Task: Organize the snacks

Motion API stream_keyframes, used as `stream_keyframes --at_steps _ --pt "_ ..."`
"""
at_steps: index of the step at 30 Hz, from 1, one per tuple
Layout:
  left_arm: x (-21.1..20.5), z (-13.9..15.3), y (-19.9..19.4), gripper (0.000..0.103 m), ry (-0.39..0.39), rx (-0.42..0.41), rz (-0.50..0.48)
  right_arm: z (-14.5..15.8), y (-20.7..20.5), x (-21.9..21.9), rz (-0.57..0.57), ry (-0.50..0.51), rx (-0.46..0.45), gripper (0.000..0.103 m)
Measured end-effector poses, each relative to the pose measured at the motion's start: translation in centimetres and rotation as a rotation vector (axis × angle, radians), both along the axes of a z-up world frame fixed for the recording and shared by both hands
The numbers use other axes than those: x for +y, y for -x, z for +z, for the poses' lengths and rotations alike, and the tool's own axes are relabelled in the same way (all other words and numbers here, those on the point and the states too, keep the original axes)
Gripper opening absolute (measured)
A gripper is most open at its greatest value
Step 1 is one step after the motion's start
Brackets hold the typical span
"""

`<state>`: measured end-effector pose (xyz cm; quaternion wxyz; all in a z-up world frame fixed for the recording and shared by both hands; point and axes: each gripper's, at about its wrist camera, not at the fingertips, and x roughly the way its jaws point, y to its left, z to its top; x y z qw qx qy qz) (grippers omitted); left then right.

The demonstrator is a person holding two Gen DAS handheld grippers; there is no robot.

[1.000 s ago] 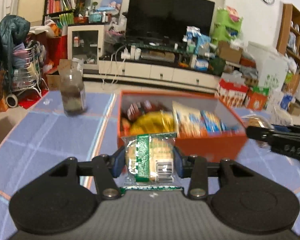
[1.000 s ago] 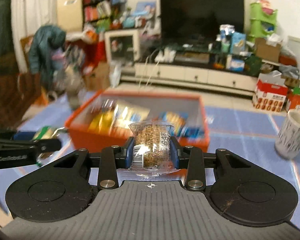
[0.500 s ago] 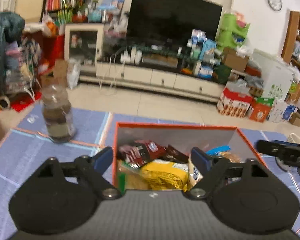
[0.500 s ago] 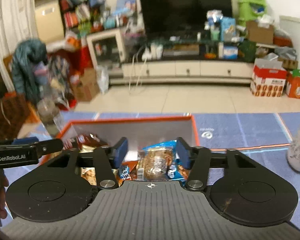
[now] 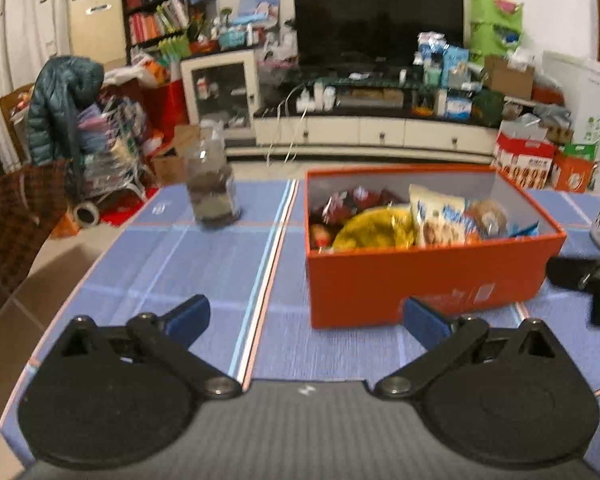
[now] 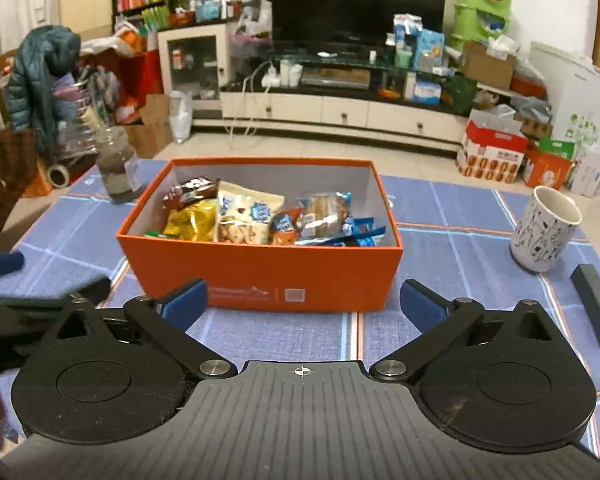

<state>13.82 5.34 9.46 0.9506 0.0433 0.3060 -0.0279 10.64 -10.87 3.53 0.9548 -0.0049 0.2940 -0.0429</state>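
Both packets you held 1 s ago now lie in the orange box (image 6: pixel 260 272) at frame centre. Your left gripper (image 5: pixel 304 320) and right gripper (image 6: pixel 303 304) gape empty; next, find any remaining loose snack.

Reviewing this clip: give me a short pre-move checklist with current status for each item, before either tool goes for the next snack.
1. Left tool open and holding nothing: ok.
2. Right tool open and holding nothing: ok.
3. Orange cardboard box upright on the blue checked tablecloth: ok.
4. Snack packets lie inside the box, none hanging over its rim: ok.
5. Loose snack left on the tablecloth to pick: cannot tell, none in view.
6. White patterned mug stands apart from the box: ok.
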Motion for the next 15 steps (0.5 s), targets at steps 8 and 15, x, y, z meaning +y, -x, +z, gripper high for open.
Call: stream_keyframes --at_steps 8,15 --pt "0.2 0.4 1.0 0.102 0.035 0.001 0.047 0.6 1.4 -0.1 -0.064 0.003 0.029 0.096" --pt "-0.7 0.0 0.7 0.102 0.019 0.034 0.038 0.4 1.5 0.4 -0.063 0.038 0.067 0.096"
